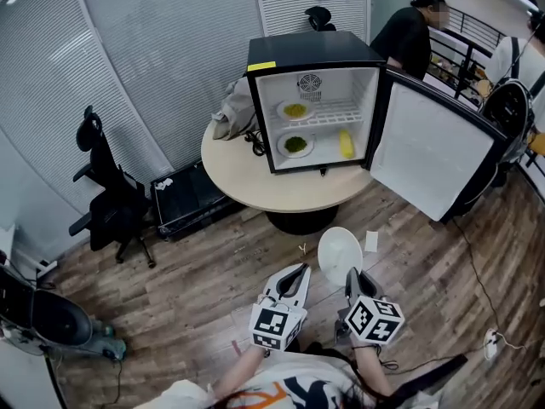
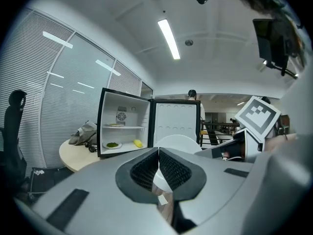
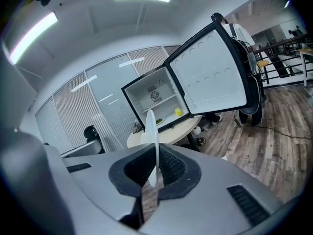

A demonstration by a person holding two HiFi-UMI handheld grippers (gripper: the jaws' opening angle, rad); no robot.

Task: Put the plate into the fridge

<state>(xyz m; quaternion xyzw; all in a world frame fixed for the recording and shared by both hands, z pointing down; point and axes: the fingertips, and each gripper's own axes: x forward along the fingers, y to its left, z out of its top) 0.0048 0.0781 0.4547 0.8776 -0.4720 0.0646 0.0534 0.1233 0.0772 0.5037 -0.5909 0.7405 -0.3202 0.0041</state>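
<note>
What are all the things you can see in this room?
fridge: one, black, door open, on the table
table: one, beige, mid-room
food plates: two, white, greenish food, inside the fridge
yellow thing: one, yellow, fridge floor
cloth: one, grey, on the table beside the fridge
chair: one, black, floor at left
people: two, dark and light tops, beyond the fridge
empty plate: one, white, in the right gripper
left gripper: one, grey, shut, empty
right gripper: one, grey, shut on the empty plate
</note>
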